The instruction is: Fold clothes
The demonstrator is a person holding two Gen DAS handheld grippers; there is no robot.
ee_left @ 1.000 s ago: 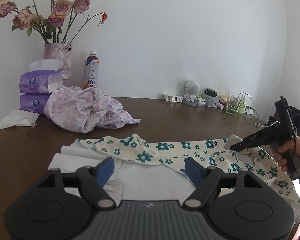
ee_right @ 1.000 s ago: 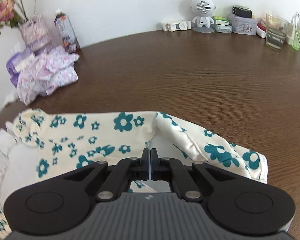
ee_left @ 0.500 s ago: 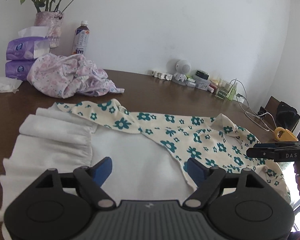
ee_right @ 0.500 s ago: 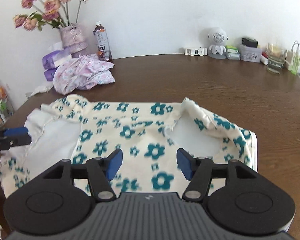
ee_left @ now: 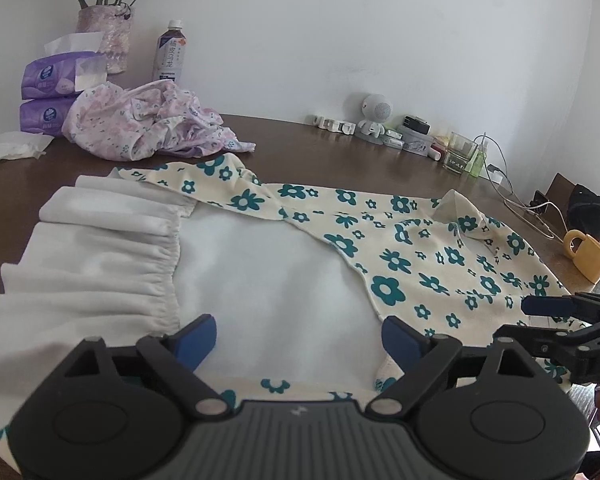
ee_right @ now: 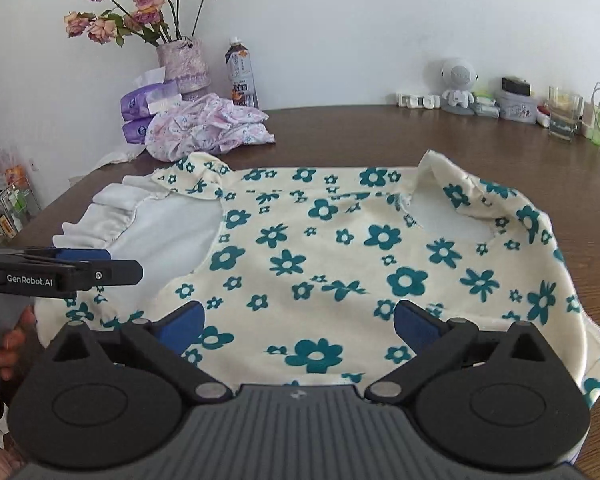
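Observation:
A cream garment (ee_right: pixel 340 248) with teal flowers lies spread on the brown table (ee_right: pixel 340 136). Its white lining and ruffled white hem (ee_left: pixel 100 256) show on the left side. My left gripper (ee_left: pixel 298 338) hovers low over the white lining near the front edge. Its jaws are opening, and the cloth lies under them without being pinched. My right gripper (ee_right: pixel 298 322) hangs over the flowered front. Its jaws are opening wide and its pads touch nothing. Each gripper also shows from the side in the other's view: the right gripper (ee_left: pixel 540 318) and the left gripper (ee_right: pixel 108 264).
A crumpled purple-flowered garment (ee_left: pixel 148 128) lies at the back left, with tissue packs (ee_left: pixel 56 92), a vase of roses (ee_right: pixel 180 64) and a bottle (ee_left: pixel 170 56) behind it. A small speaker figure (ee_right: pixel 458 84), a glass (ee_right: pixel 562 116), cables and a yellow mug (ee_left: pixel 588 256) stand at the right.
My right gripper was shut on the garment near the neckline. It has let go, opened wide and drawn back. My left gripper has sunk closer to the white lining and opened a little more.

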